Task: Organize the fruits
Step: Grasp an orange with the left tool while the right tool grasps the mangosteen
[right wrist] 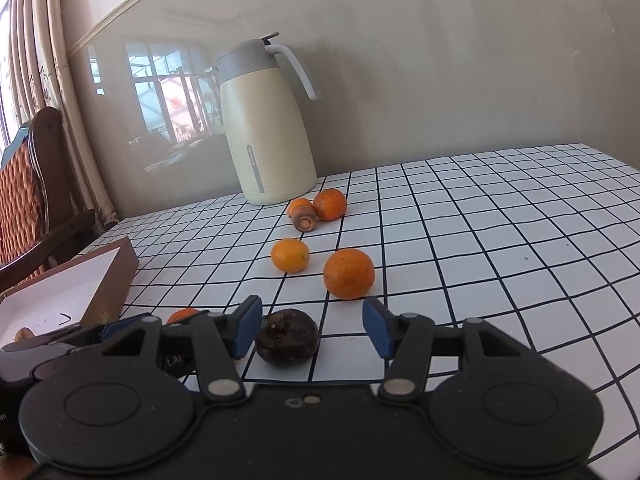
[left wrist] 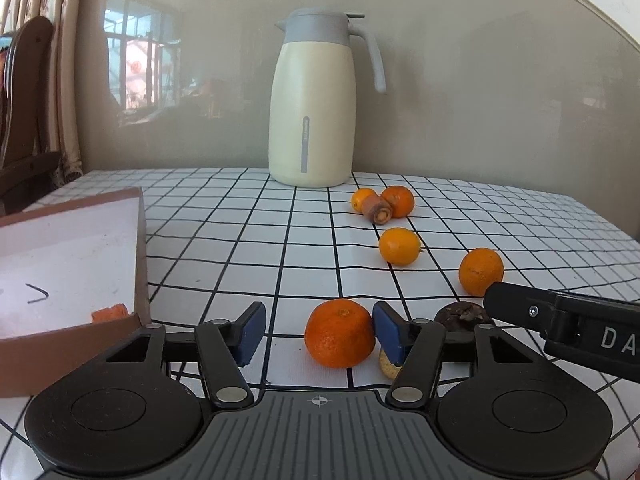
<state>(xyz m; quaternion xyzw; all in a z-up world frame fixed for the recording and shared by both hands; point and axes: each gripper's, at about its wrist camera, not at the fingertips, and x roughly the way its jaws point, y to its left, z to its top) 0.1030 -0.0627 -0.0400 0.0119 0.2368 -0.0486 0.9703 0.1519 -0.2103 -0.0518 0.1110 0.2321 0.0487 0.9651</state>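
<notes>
Left tongs [left wrist: 319, 334] spread around mandarin [left wrist: 339, 333], cracker [left wrist: 388, 364] unseen from right

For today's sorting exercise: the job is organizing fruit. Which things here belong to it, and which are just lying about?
Part of the job:
- oranges, such as the nearest orange
- dark fruit
- box
- left gripper, open
- right gripper, open

Just lying about:
- jug
- carrot stub
- chair
- tablecloth

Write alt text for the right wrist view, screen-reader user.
The open right gripper straddles a dark brown fruit on a checked tablecloth, its left pad against the fruit. Beyond lie orange citrus fruits, a cream thermos jug, and a brown box at left.
</notes>
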